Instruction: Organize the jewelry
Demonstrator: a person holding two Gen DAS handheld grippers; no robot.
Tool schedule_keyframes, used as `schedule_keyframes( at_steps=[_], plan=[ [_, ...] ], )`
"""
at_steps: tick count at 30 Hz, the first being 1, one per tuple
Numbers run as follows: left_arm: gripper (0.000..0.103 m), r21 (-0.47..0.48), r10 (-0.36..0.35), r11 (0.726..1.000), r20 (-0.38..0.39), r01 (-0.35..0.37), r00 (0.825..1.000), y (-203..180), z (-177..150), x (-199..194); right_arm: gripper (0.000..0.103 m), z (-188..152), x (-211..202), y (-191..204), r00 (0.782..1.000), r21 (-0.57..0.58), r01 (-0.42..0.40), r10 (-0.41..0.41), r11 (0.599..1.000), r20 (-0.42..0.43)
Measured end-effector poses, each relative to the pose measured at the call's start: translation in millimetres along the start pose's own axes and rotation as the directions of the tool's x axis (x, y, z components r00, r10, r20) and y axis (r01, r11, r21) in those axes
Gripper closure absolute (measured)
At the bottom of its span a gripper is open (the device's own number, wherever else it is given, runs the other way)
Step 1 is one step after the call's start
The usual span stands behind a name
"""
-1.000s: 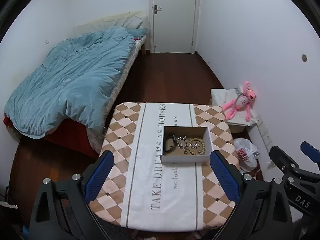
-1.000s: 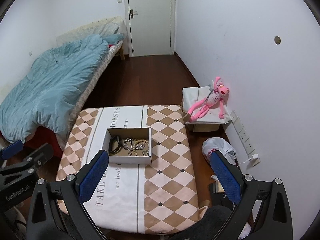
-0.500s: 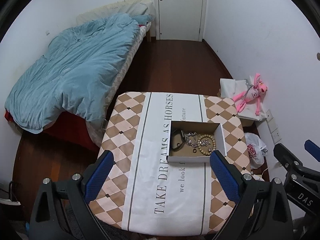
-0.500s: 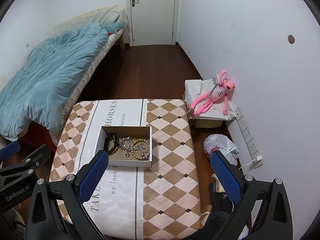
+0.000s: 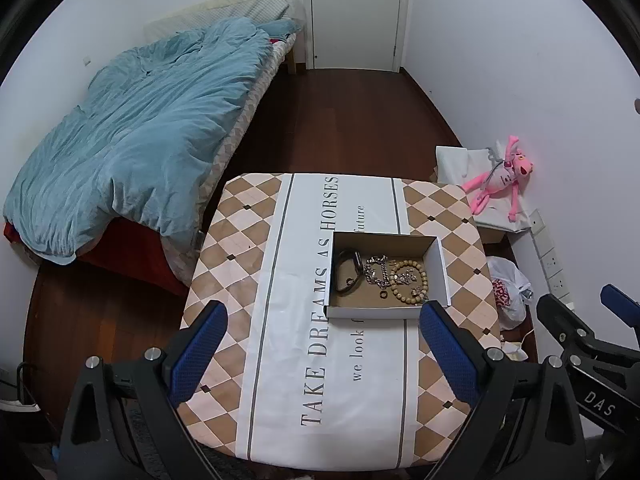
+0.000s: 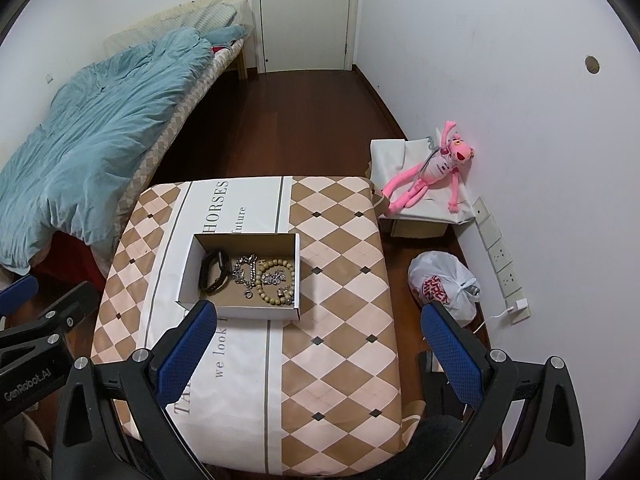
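- Cardboard box (image 5: 386, 276), open on top, sits on the table (image 5: 280, 320), right of the white middle stripe of the checkered cloth and a bit toward the far half. All the jewelry is inside it: a black band (image 5: 347, 270) on the left, a silver chain (image 5: 377, 271) in the middle, a beaded bracelet (image 5: 409, 280) on the right, plus a small ring (image 5: 383, 295) near the front. They're bunched close, the chain touching the beads.
- Stuff around: a bed with a blue blanket (image 5: 136, 136) off the table's left side, a pink plush toy (image 6: 428, 172) lying on a white covered box by the right wall, a knotted plastic bag (image 6: 444, 284) on the floor next to wall sockets, and a closed door (image 5: 356, 12) at the far end.
- Nothing on the table blocks the way to the box; only its low walls stand around the jewelry.
- Plenty of bare cloth on the near half and the left side. The box's right wall is nearer the table's right edge, but still a couple of diamonds in. Dark wood floor runs clear from the table to the door.
- Left gripper (image 5: 320, 332) hangs above the near part of the table, blue pads spread wide apart, holding nothing and touching nothing.
- Right gripper (image 6: 316, 332) is the same deal: fingers wide apart, empty, its left pad lining up over the box's front edge in its own view, though clearly above it.
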State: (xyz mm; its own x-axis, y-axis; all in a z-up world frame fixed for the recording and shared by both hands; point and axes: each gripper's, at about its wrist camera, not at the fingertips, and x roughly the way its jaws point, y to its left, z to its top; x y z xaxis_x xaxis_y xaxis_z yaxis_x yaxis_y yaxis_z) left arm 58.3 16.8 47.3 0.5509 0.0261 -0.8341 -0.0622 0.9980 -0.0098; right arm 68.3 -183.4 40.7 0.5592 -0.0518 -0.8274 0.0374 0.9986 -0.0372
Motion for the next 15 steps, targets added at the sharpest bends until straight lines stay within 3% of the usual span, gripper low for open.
schedule_keyframes(
  at_steps=[15],
  plan=[
    [0.005,0.003,0.006,1.0,-0.006,-0.006,1.0,6.3,-4.5,5.9,0.0,-0.4,2.3,3.7,1.0,-0.006,-0.006,0.006,1.0,-0.013]
  ],
)
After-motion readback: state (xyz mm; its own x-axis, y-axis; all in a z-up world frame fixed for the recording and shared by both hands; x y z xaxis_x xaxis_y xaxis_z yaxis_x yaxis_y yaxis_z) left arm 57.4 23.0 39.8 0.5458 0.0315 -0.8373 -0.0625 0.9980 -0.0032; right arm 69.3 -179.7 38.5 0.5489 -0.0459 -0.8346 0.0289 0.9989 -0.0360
